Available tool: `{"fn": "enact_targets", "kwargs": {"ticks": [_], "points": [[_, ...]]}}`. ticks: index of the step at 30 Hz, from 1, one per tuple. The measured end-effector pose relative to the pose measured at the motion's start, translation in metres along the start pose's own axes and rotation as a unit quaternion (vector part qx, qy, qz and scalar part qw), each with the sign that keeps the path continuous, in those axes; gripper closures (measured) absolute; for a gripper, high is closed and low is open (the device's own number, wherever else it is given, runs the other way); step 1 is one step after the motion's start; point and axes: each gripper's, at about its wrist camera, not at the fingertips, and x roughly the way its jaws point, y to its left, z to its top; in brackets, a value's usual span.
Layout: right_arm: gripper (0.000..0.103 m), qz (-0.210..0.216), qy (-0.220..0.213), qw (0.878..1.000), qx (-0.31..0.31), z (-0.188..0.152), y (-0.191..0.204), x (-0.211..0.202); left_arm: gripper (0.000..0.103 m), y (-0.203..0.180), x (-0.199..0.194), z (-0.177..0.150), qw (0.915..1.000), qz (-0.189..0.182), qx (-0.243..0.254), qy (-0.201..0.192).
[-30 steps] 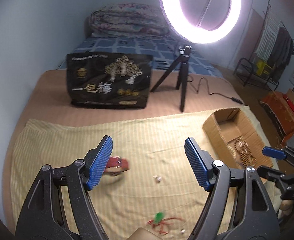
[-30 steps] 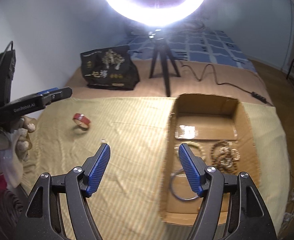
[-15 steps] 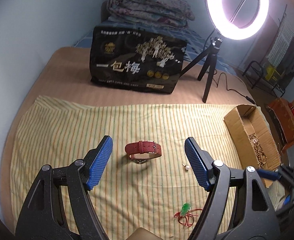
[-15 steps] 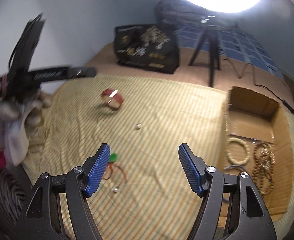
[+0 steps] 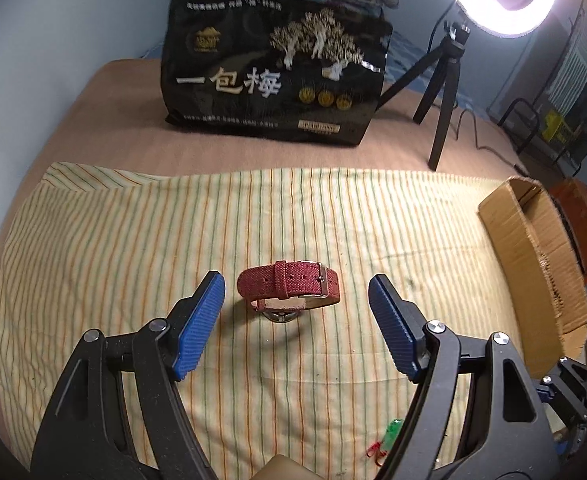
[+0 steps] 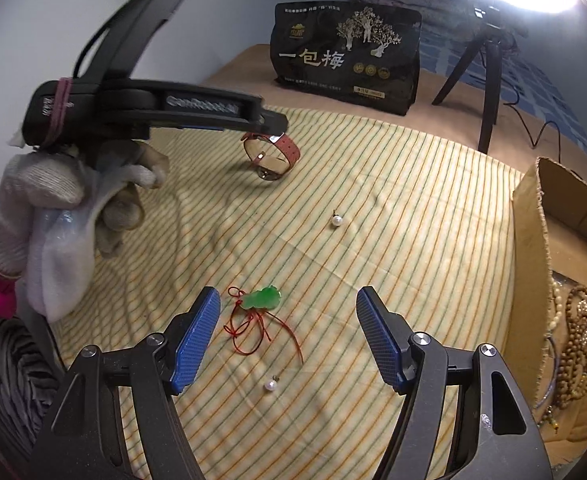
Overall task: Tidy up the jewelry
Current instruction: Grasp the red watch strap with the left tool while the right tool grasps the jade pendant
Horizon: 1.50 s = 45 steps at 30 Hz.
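Note:
A red watch strap (image 5: 289, 286) stands looped on the striped cloth (image 5: 133, 240). My left gripper (image 5: 296, 320) is open, its blue pads just short of the strap on either side. In the right wrist view the strap (image 6: 271, 152) sits under the left gripper's tip. My right gripper (image 6: 285, 334) is open above a green pendant on a red cord (image 6: 262, 299). One pearl earring (image 6: 336, 221) lies farther out, another (image 6: 270, 385) lies between the jaws. The cardboard box (image 6: 549, 216) at the right holds bead bracelets (image 6: 577, 344).
A black snack bag (image 5: 277, 76) stands behind the cloth. A ring light on a tripod (image 5: 441, 92) stands at the back right. The box (image 5: 533, 248) lies at the cloth's right edge. A gloved hand (image 6: 65, 204) holds the left gripper.
My left gripper has moved forward and left toward the red strap, which now lies between its pads. My right gripper has swung left from the box to above the green pendant.

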Motion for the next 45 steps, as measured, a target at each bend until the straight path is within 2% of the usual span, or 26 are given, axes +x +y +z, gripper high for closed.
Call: {"fn": "enact_targets", "kwargs": {"ticks": [6,13,18,19,21,25,29,31,33,38,45], "points": [[0.033,0.006,0.009,1.0,0.001,0.0,0.0,0.016,0.026,0.001,0.02,-0.001,0.9998,0.007,-0.009,0.018],[0.033,0.003,0.017,0.999,-0.029,-0.001,0.014,0.031,0.026,0.009,0.034,-0.002,0.9992,0.012,-0.026,0.027],[0.033,-0.005,0.036,0.997,-0.061,-0.003,0.028,0.045,0.026,0.015,0.035,0.0,0.9989,0.002,-0.041,0.025],[0.035,-0.008,0.039,0.997,-0.067,-0.004,0.03,0.047,0.026,0.016,0.035,0.0,0.9988,0.001,-0.042,0.024],[0.05,-0.005,0.048,0.996,-0.07,-0.004,0.032,0.052,0.026,0.017,0.036,0.0,0.9988,-0.002,-0.043,0.023],[0.058,-0.013,0.06,0.995,-0.075,-0.005,0.032,0.06,0.026,0.018,0.037,0.002,0.9987,-0.005,-0.046,0.023],[0.072,-0.014,0.061,0.995,-0.074,-0.004,0.028,0.062,0.027,0.016,0.037,0.003,0.9989,-0.004,-0.043,0.016],[0.072,-0.01,0.061,0.995,-0.073,-0.003,0.027,0.063,0.037,0.015,0.038,0.004,0.9992,-0.005,-0.037,0.016],[0.073,-0.01,0.061,0.995,-0.076,-0.002,0.027,0.064,0.041,0.012,0.038,0.004,0.9993,-0.007,-0.032,0.017],[0.073,-0.011,0.057,0.995,-0.079,-0.001,0.026,0.063,0.043,0.01,0.036,0.005,0.9997,0.003,-0.024,0.01],[0.073,-0.01,0.038,0.997,-0.072,0.0,0.027,0.047,0.044,0.022,0.021,0.009,0.9989,0.001,-0.046,-0.008]]}}
